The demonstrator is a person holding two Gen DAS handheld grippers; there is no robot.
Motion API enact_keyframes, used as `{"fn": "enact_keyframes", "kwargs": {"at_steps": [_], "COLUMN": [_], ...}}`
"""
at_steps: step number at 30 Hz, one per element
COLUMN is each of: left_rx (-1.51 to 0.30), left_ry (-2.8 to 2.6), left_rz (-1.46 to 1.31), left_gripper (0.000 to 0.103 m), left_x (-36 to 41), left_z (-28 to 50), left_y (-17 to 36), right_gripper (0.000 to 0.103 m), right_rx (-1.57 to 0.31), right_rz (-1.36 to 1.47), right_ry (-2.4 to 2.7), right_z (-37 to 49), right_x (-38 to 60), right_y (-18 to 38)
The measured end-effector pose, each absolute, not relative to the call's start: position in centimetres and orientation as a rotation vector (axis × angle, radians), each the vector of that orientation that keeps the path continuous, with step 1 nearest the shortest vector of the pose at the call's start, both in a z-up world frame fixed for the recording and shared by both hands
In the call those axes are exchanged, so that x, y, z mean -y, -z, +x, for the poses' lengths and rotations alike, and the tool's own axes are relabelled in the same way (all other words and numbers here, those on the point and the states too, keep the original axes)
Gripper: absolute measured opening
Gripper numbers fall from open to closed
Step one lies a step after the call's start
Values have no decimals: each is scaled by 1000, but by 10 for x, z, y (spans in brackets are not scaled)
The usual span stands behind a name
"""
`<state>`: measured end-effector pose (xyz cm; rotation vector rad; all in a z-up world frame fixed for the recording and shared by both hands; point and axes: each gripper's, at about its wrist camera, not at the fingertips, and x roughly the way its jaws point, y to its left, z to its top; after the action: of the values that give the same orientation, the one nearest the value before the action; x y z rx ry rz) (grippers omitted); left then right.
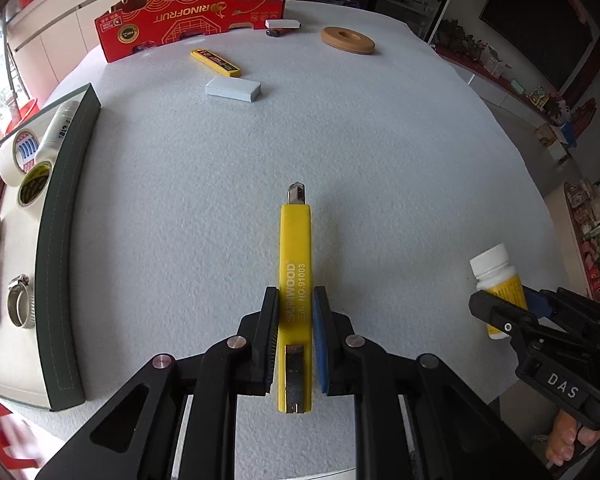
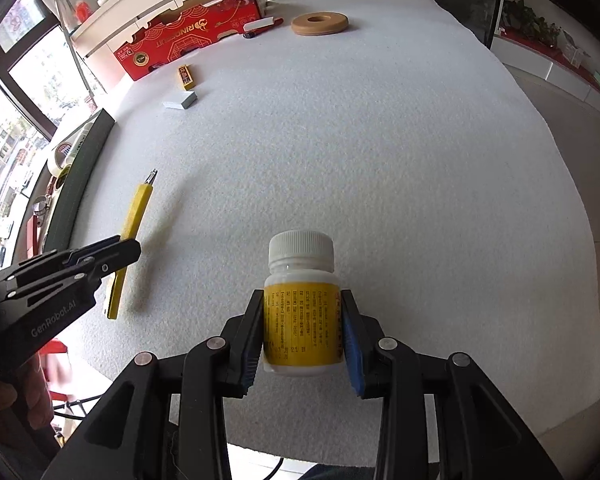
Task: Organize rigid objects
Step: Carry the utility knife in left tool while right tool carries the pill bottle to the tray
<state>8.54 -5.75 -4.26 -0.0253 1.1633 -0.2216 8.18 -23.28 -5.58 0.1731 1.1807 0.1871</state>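
Note:
My left gripper (image 1: pixel 296 300) is shut on a yellow utility knife (image 1: pixel 295 264), blade tip pointing away from me, held just above the white table (image 1: pixel 340 140). My right gripper (image 2: pixel 302 300) is shut on a white pill bottle (image 2: pixel 302 300) with a yellow label and white cap, held upright. In the left wrist view the right gripper (image 1: pixel 500 300) with the bottle (image 1: pixel 494 270) appears at the right edge. In the right wrist view the left gripper (image 2: pixel 116 248) with the knife (image 2: pixel 134 224) is at the left.
A dark-rimmed tray (image 1: pixel 66 216) at the left holds tape rolls (image 1: pixel 14 156), a white tube and hose clamps (image 1: pixel 20 300). Farther back lie a red carton (image 1: pixel 192 16), a yellow blade case (image 1: pixel 215 63), a grey block (image 1: pixel 233 89), a white block (image 1: pixel 283 23), a lighter and a wooden ring (image 1: pixel 347 40).

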Motion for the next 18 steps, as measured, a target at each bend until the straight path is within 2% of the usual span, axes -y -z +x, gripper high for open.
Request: {"fn": "enact_keyframes", "kwargs": {"at_steps": [18], "left_rx": [-1036], "left_ry": [241], "left_rz": [-2], "left_gripper": [17], "left_x": [52], "left_z": [28], "left_y": [5], "right_gripper": [37], "right_rx": [-1143], "right_rz": [127], "right_ry": [-213], "right_z": [52], "right_x": [211], "right_y": [20]}}
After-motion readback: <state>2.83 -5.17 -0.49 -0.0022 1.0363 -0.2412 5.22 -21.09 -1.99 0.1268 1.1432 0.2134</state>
